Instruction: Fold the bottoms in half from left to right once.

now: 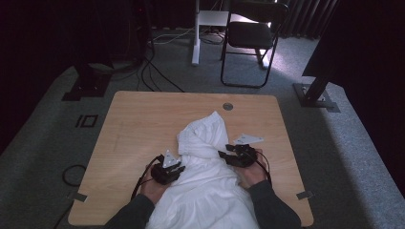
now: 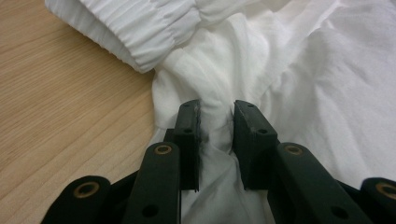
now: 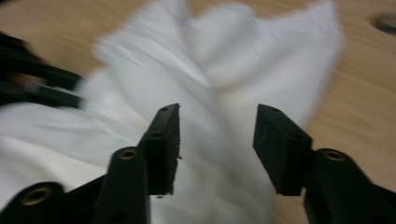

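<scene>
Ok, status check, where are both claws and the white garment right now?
Left claw pinching a fold of the white garment. Right claw open over the cloth, gripping nothing. Wooden table around it, nothing in the way.

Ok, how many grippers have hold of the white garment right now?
1. The left gripper pinches a fold of the white garment at its left side; the right gripper stands open over its right side.

The white garment (image 1: 205, 162) heaps across the near middle of the table (image 1: 133, 124), blocking passage there. Bare wood lies free on the left, along the far edge and down the right side.
</scene>
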### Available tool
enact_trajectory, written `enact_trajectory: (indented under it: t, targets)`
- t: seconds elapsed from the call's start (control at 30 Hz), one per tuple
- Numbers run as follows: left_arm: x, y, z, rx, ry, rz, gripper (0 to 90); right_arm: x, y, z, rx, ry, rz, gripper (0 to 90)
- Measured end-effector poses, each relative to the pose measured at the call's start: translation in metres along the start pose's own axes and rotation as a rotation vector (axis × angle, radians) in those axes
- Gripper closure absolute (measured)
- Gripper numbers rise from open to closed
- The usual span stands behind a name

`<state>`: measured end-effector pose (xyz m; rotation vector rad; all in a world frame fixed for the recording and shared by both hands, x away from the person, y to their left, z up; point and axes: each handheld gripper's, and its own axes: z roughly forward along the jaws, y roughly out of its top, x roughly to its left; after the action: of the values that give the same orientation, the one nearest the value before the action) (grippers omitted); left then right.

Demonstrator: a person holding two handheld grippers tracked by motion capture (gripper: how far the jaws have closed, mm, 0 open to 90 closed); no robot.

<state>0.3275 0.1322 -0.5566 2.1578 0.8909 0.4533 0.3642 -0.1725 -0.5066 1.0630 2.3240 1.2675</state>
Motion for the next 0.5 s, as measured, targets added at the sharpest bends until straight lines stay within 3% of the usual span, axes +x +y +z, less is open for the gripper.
enact_trajectory:
  t: [0.03,0.1,0.2,0.33,0.43,0.5]
  targets:
    - [0.0,0.0,0.0,0.0,0.0,-0.001,72.9,0.004,0.005,0.004,-0.007,0.049,-0.011,58.5]
    - [0.0,0.0,0.0,-0.002,0.004,0.0,72.9,0.011,0.013,0.013,-0.012,0.094,-0.028,60.1]
    - [0.0,0.0,0.0,-0.004,0.003,-0.001,72.9,0.025,0.022,0.032,0.005,0.115,-0.079,57.4]
    - [-0.001,-0.001,0.0,-0.003,0.005,0.002,72.9,0.038,0.029,0.064,0.065,0.103,-0.143,42.3]
    - [-0.001,-0.001,0.0,-0.002,0.004,0.001,72.9,0.043,0.03,0.085,0.123,0.068,-0.194,33.3]
    - [-0.001,-0.001,0.0,-0.005,0.008,0.004,72.8,0.044,0.032,0.095,0.161,0.053,-0.226,35.9]
